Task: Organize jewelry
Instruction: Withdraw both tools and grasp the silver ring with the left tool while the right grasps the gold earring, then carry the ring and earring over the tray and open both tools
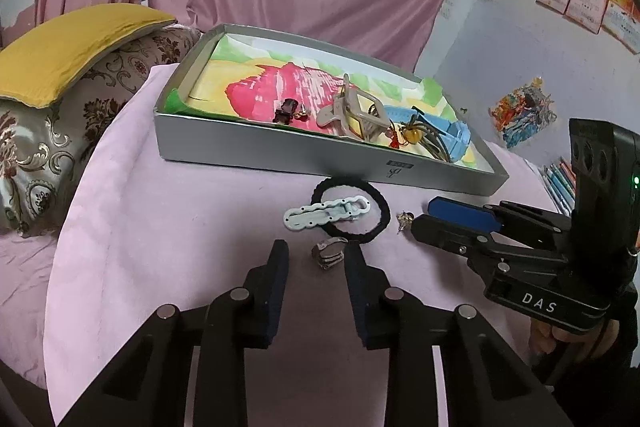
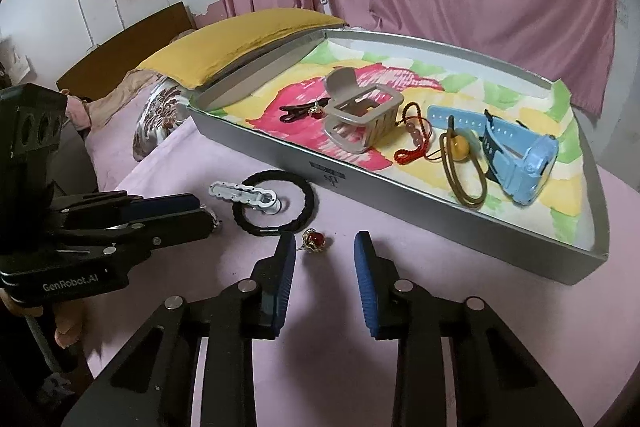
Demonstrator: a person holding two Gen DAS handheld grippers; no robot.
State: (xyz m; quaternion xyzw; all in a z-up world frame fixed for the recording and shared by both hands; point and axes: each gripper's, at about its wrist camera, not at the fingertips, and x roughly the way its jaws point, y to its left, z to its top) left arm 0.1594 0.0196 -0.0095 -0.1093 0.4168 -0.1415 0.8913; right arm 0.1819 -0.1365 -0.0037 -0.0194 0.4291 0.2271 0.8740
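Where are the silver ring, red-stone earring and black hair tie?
silver ring (image 1: 329, 254): left wrist view, on its carved face.
red-stone earring (image 2: 316, 239): right wrist view, on the red stone.
black hair tie (image 1: 383, 206): left wrist view, on its right arc.

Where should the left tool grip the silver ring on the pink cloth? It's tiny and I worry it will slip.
Grip the silver ring across its stacked bands, coming from above and from the near side. It lies low on the pink cloth, clear of the black hair tie, just ahead of the left tool, whose pads already flank it without pressing.
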